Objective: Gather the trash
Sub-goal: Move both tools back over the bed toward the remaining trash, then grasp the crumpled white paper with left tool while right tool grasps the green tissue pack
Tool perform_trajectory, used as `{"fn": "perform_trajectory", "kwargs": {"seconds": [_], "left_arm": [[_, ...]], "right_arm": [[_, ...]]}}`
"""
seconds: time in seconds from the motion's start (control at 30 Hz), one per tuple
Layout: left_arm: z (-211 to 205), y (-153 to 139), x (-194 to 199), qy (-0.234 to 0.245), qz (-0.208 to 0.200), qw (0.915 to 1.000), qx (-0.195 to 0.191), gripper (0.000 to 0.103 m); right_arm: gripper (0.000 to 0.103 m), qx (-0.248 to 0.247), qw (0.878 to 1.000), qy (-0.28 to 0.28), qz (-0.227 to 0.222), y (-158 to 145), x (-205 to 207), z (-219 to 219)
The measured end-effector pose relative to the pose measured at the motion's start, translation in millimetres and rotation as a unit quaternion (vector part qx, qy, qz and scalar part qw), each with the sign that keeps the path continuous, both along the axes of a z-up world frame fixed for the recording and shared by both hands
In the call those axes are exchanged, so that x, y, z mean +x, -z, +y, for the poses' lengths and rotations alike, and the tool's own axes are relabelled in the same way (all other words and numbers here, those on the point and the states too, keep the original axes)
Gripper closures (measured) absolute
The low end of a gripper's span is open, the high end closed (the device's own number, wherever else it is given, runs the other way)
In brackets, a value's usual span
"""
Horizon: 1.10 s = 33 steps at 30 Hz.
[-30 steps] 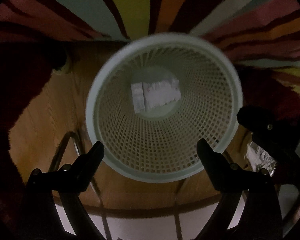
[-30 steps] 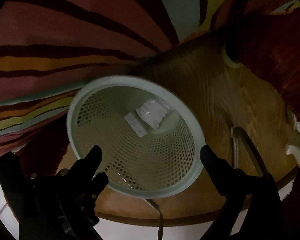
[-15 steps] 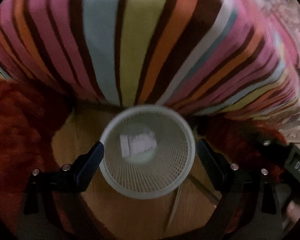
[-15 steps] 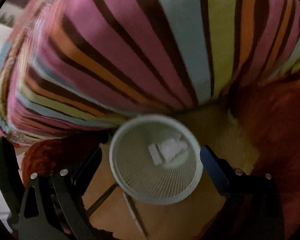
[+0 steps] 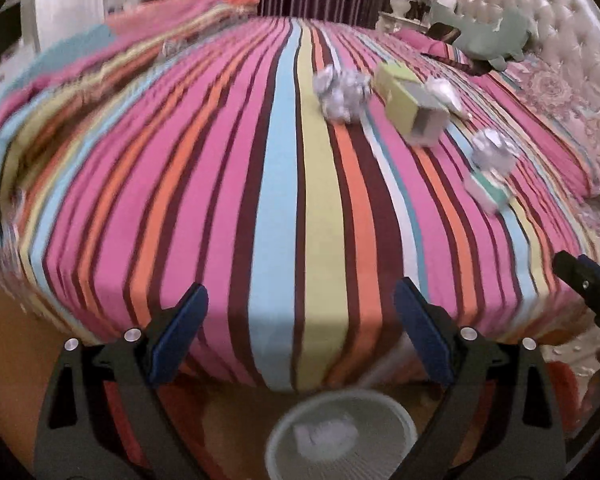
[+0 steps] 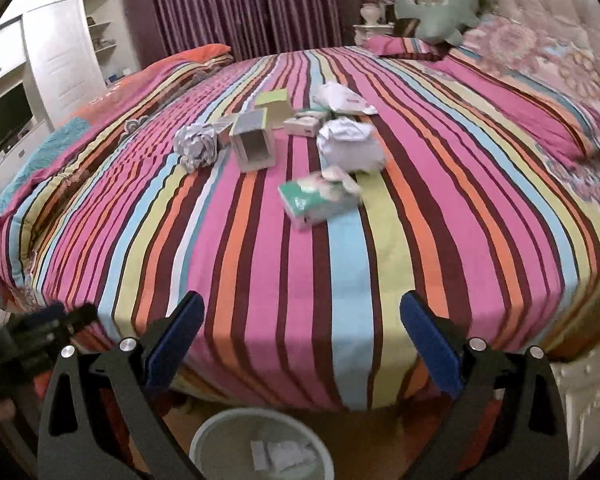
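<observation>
Right wrist view shows the right gripper (image 6: 300, 340) with jaws spread wide and nothing between them, aimed over the foot of the striped bed (image 6: 340, 280). The left gripper (image 5: 300, 328) is likewise spread and empty. The trash lies in a cluster mid-bed: a green tissue pack (image 6: 318, 200) nearest, a white crumpled bag (image 6: 350, 146) just behind it, an open cardboard box (image 6: 254, 142) and a crumpled paper ball (image 6: 196, 144) to its left. The white basket (image 6: 204, 440) stands on the floor below the bed edge with a few pieces already in it. The step in hand looks like choosing another piece; the next move calls for reaching forward to the tissue pack and closing on it.
</observation>
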<state>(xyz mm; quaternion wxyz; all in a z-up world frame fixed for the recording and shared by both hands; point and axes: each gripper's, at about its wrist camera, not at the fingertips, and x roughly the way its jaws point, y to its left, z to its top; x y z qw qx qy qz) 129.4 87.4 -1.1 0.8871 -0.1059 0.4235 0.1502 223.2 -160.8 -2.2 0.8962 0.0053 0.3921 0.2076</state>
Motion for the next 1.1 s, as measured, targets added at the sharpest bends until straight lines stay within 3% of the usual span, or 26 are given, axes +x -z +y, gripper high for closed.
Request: {"fn": "perform_trajectory", "kwargs": {"seconds": [0.1,0.53,0.73,1.1], "left_arm": [[3,-6,27,0.009,-0.002,0.9997,0.023,0.012],[21,-7,144,0.034,-0.013,0.9993,0.006,0.012],[27,1,195,0.045,-0.005,0.9989,0.015,0.012],[38,12,242,0.055,-0.010,0.9984,-0.008,0.012]], "right_arm": [[0.009,-0.002,1.000,-0.003,0.003,-3,19,1],[0.009,-0.018,0.999,-0.031,0.020,7,76,7],[0.009,-0.020,0.999,-0.039,0.026,14,93,12],[0.009,-0.039,0.998,-0.050,0.006,22,104,25]]}}
